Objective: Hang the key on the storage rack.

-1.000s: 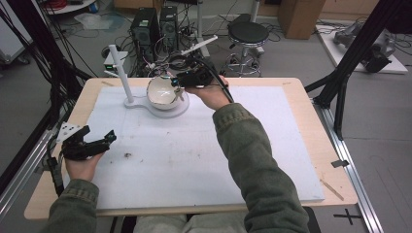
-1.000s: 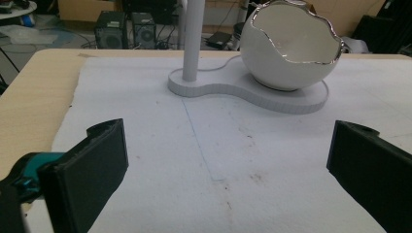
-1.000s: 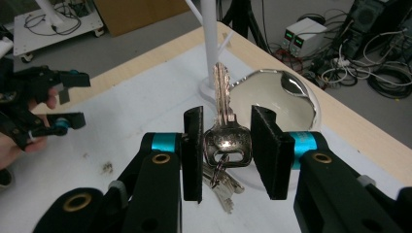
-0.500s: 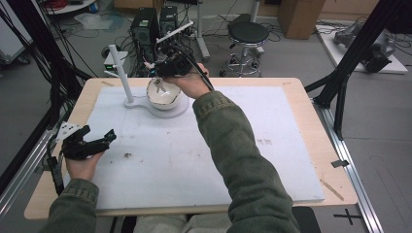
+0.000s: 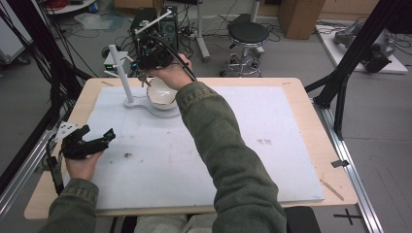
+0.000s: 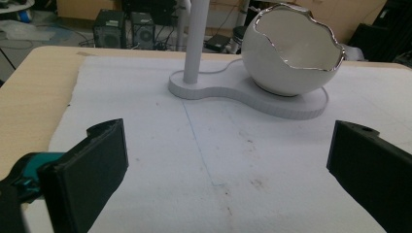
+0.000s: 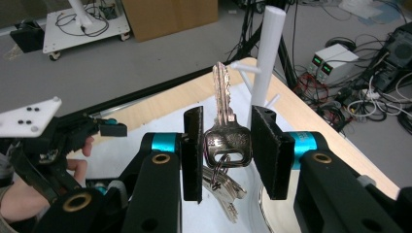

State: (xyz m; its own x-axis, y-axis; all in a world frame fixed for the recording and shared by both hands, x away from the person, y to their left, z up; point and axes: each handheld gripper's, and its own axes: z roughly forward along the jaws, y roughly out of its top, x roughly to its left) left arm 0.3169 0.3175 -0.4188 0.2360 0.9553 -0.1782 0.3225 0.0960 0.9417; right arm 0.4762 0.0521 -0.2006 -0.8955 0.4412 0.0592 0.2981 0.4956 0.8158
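While right claw (image 7: 226, 150) pinches metal keys (image 7: 224, 141), left claw (image 6: 221, 160) gapes, glossy eggshell bowl (image 6: 291, 53).

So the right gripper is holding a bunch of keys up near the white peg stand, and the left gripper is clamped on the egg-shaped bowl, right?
Not quite. The left gripper holds nothing: in the left gripper view its jaws stand wide open over the white mat, well short of the egg-shaped bowl. The rest holds: the right gripper grips the bunch of keys near the white peg stand.
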